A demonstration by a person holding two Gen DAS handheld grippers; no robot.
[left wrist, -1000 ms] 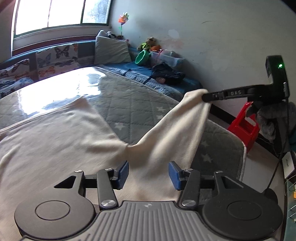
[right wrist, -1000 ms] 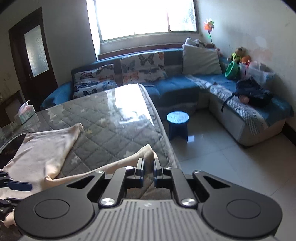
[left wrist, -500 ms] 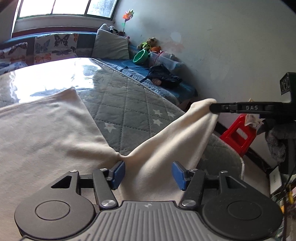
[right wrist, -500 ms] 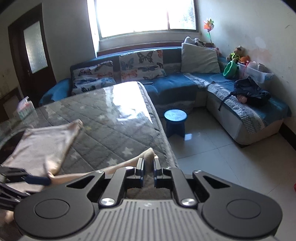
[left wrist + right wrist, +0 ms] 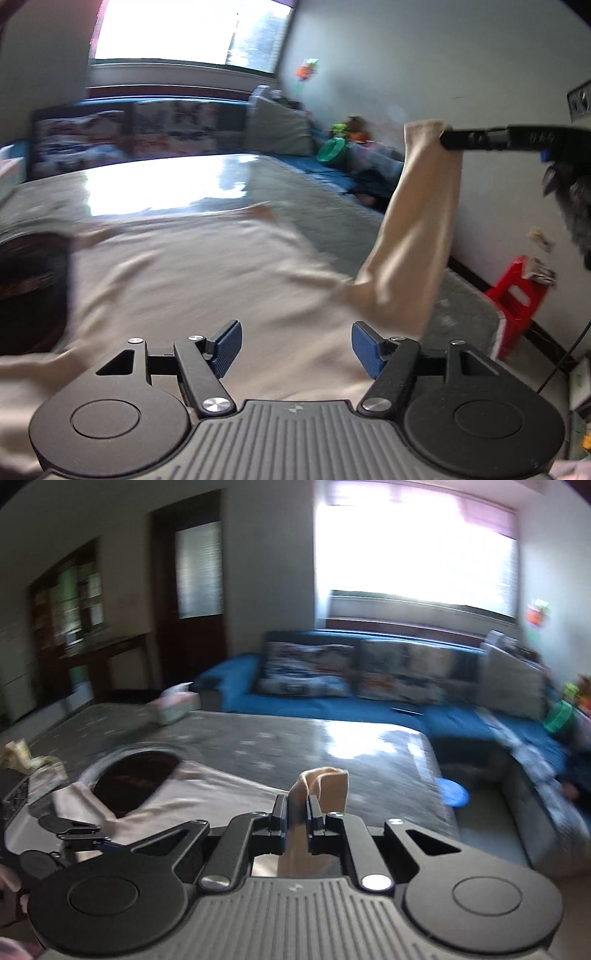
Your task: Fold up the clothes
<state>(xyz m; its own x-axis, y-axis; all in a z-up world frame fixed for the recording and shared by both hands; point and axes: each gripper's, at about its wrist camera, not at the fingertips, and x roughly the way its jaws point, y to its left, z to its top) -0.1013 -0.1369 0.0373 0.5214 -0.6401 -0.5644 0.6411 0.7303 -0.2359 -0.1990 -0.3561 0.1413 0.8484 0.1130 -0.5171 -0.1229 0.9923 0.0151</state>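
Left wrist view: the left gripper [image 5: 296, 345] hovers low over the cream garment [image 5: 207, 280], its blue pads [image 5: 229, 347] wide apart with nothing between them. The garment lies spread across the near part of the desk [image 5: 332, 199], which is covered with a grey quilted, star-patterned cloth. One sleeve [image 5: 413, 229] of the garment rises steeply off the desk toward the near right corner, and its cuff end is pinched by the right gripper [image 5: 445, 138], which reaches in from the right, well above the surface. A dark round patch [image 5: 33, 291] shows at the left edge of the desk, partly under the garment. The frame is blurred, so finer folds cannot be made out.

Right wrist view: the right gripper [image 5: 296, 808] is clamped on the sleeve [image 5: 325, 784], a tuft of cream fabric standing up past the closed fingertips. The rest of the garment [image 5: 207, 794] trails down to the left onto the desk [image 5: 332, 760]. The left gripper [image 5: 107, 843] sits at the lower left, over the garment near the desk's near edge; only its side shows here.

A tissue box [image 5: 175, 705] stands at the far left corner of the desk. A blue sofa [image 5: 332, 705] runs behind the far edge, a blue stool [image 5: 454, 792] stands on the floor past the right edge, and a red stool [image 5: 517, 295] stands by the wall.
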